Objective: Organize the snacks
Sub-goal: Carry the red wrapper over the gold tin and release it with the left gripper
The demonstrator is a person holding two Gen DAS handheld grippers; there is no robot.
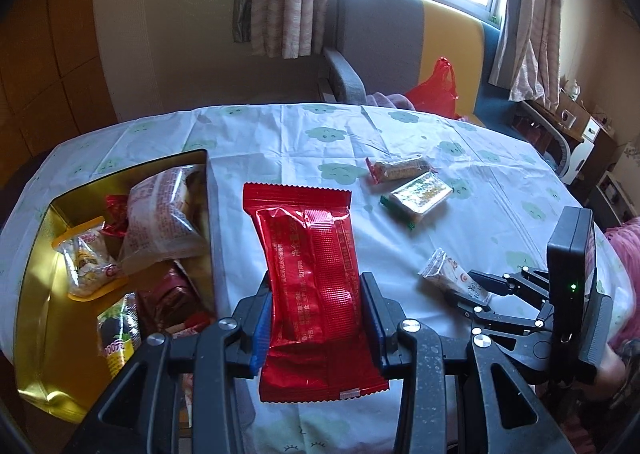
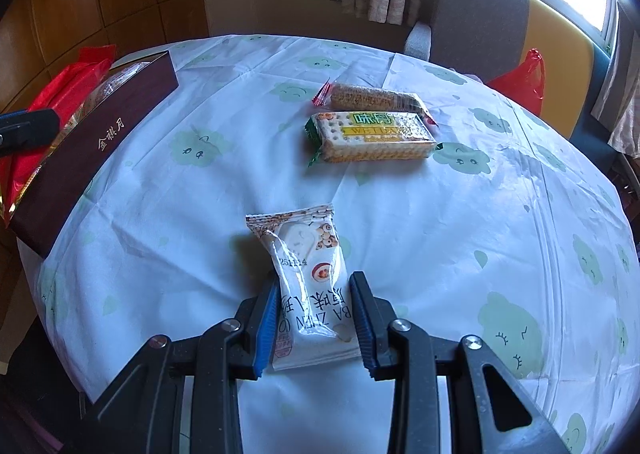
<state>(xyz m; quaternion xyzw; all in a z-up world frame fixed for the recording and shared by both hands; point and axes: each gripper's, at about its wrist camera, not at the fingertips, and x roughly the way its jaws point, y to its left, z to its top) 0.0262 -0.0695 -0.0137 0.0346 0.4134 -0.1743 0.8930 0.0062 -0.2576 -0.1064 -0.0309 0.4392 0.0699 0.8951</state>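
Note:
My left gripper (image 1: 316,290) is shut on a red foil snack packet (image 1: 308,266) and holds it above the table, just right of the open gold-lined box (image 1: 40,254) that holds several snacks. My right gripper (image 2: 314,294) has its jaws closed against a white snack packet (image 2: 304,278) that lies on the tablecloth; it also shows in the left wrist view (image 1: 452,274). A green and yellow cracker pack (image 2: 372,136) and a brown grain bar (image 2: 372,96) lie further back on the table. The box shows at far left in the right wrist view (image 2: 92,150).
The round table has a white cloth with green cloud faces (image 2: 480,234). A grey and yellow chair (image 1: 400,42) stands behind it with a red plastic bag (image 1: 436,90). Curtains and a window are beyond. Shelves stand at the right (image 1: 580,142).

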